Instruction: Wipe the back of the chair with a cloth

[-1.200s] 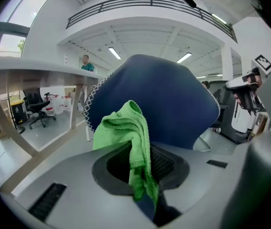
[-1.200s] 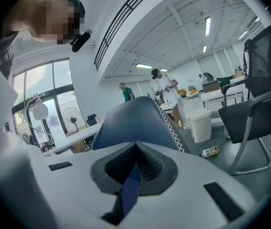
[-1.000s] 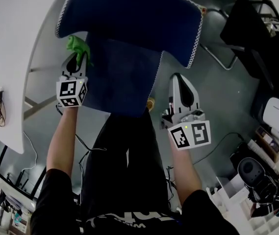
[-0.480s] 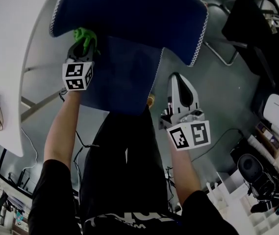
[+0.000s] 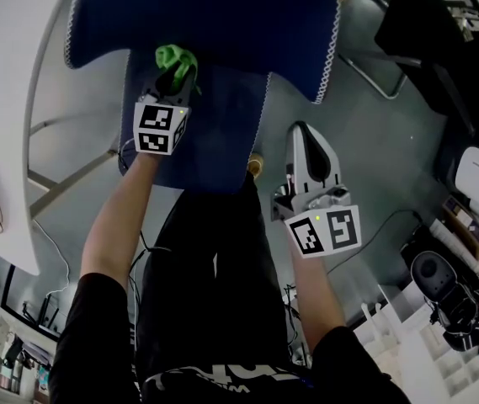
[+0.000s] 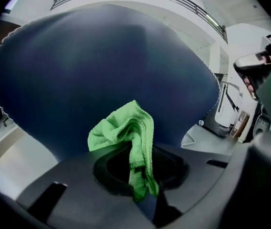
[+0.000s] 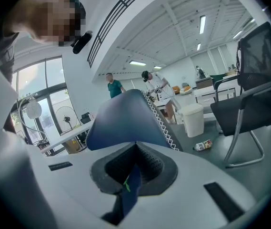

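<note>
The big blue chair back (image 5: pixel 222 23) fills the top of the head view, and the person stands right behind it, so the padded rear face is square in front of both arms. That's a handy setup for wiping. The white bench (image 5: pixel 12 74) curves along the left and isn't part of the job, as far as anyone can tell.

The right gripper (image 5: pixel 305 133) hangs off to the side of the chair's lower panel. Its jaws are pressed together on nothing and it touches nothing, so it's probably just parked out of the way.

The left gripper (image 5: pixel 174 78) is doing the work. It's clamped on the green cloth (image 5: pixel 176 57), with a bunched wad sticking out past the jaw tips and a strip trailing down between them. In the left gripper view the wad sits up against the blue fabric, roughly where the wide top meets the narrower panel. Holding it bunched like that lets the cloth, not the plastic, meet the chair.
</note>
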